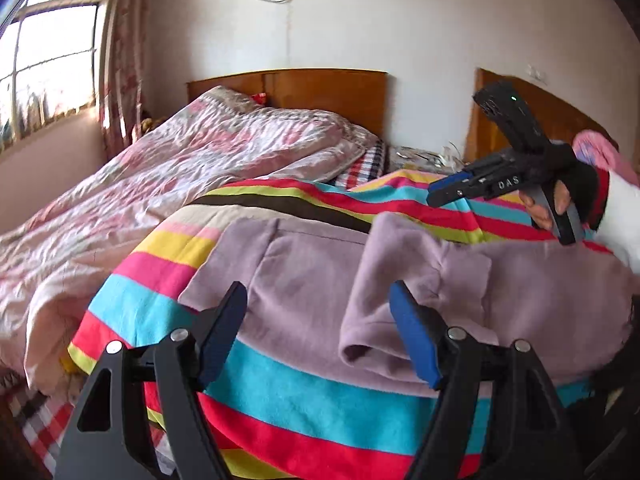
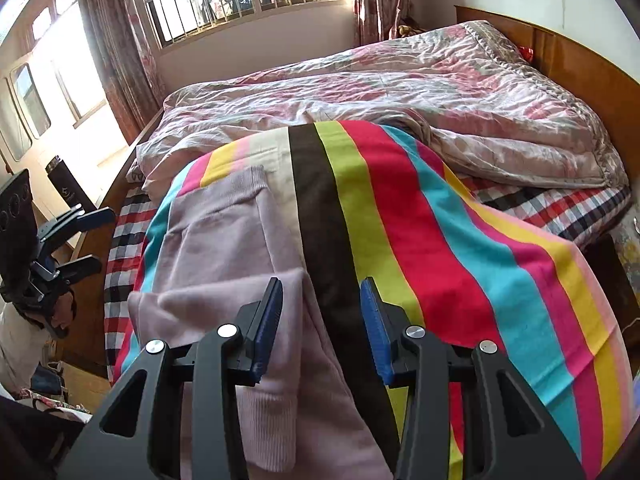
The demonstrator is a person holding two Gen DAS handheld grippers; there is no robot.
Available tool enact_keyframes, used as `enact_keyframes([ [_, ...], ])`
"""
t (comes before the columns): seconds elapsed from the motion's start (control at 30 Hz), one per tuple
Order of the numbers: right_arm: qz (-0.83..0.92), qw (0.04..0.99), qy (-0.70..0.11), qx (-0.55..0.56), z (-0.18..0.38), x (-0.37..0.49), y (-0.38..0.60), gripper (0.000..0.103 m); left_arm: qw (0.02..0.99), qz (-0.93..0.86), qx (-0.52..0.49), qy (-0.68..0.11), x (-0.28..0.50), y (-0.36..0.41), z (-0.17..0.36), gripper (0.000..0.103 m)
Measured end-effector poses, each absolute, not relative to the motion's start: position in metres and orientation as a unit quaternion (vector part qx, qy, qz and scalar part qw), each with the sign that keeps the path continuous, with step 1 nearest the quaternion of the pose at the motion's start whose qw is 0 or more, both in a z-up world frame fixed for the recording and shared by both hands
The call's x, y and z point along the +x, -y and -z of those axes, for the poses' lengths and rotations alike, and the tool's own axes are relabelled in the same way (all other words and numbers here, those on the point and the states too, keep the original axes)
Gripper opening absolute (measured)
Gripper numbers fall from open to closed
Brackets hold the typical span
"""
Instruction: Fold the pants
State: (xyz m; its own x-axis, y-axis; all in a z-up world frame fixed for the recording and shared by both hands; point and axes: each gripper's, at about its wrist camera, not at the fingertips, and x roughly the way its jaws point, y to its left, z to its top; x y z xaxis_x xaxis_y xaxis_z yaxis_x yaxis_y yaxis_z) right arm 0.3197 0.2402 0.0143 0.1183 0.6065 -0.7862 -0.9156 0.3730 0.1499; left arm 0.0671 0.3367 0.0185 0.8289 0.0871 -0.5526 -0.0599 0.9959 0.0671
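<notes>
Pants lay released on the striped blanket; both grippers' jaws stood apart, empty; the folded-over leg beside the blanket's edge was judged liable to slip open.

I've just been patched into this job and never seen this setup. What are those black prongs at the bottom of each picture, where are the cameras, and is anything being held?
There is no robot arm here: a person holds one two-finger tool in each hand, and a camera on each looks forward along its fingers. The prongs are those fingers. One picture is from the left tool, the other from the right tool. Each view also catches the other tool off to the side. Mauve pants, partly folded, lie on a striped blanket spread over a bed with a pink quilt. Both tools hang open above the pants; neither holds anything.
</notes>
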Motion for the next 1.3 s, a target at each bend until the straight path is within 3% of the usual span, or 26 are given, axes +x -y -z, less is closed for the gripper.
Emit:
enact_keyframes([
  [0.2, -0.469, 0.739, -0.413, -0.253, 0.036, 0.282, -0.19, 0.036, 0.921, 0.019, 0.214, -0.324, 0.08, -0.279, 0.016, 0.071],
  [0.47, -0.501, 0.726, -0.351, -0.315, 0.04, 0.244, -0.21, 0.037, 0.897, 0.056, 0.232, -0.372, 0.107, -0.279, 0.051, 0.072],
  [0.6, -0.538, 0.718, -0.344, -0.278, 0.029, 0.24, -0.223, 0.037, 0.917, 0.056, 0.156, -0.362, 0.108, -0.295, 0.051, 0.07],
  [0.63, -0.549, 0.716, -0.344, -0.26, 0.024, 0.241, -0.227, 0.036, 0.923, 0.056, 0.13, -0.358, 0.109, -0.301, 0.049, 0.057],
  [0.67, -0.561, 0.713, -0.348, -0.238, 0.019, 0.244, -0.231, 0.036, 0.927, 0.054, 0.107, -0.356, 0.111, -0.307, 0.048, 0.031],
  [0.7, -0.574, 0.708, -0.353, -0.213, 0.014, 0.247, -0.236, 0.036, 0.93, 0.057, 0.075, -0.355, 0.113, -0.316, 0.045, 0.022],
  [0.87, -0.62, 0.691, -0.353, -0.114, -0.026, 0.273, -0.301, 0.037, 0.933, 0.05, -0.233, -0.269, 0.108, -0.409, 0.034, 0.018],
  [0.97, -0.594, 0.709, -0.375, -0.061, -0.039, 0.297, -0.35, 0.043, 0.888, -0.014, -0.407, -0.215, 0.094, -0.471, 0.054, 0.018],
  [1.03, -0.572, 0.718, -0.394, -0.044, -0.044, 0.306, -0.362, 0.043, 0.876, -0.056, -0.434, -0.202, 0.079, -0.485, 0.055, 0.02],
  [1.1, -0.583, 0.713, -0.388, -0.034, -0.05, 0.304, -0.35, 0.043, 0.902, -0.072, -0.364, -0.221, 0.072, -0.468, 0.035, 0.033],
  [1.17, -0.582, 0.718, -0.378, -0.047, -0.05, 0.298, -0.323, 0.043, 0.937, -0.066, -0.225, -0.258, 0.07, -0.426, 0.013, 0.056],
  [1.23, -0.577, 0.718, -0.385, -0.055, -0.043, 0.295, -0.288, 0.043, 0.953, -0.04, -0.07, -0.291, 0.071, -0.374, 0.002, 0.065],
  [1.3, -0.572, 0.707, -0.412, -0.054, -0.027, 0.292, -0.257, 0.043, 0.948, 0.008, 0.029, -0.317, 0.076, -0.331, 0.005, 0.065],
])
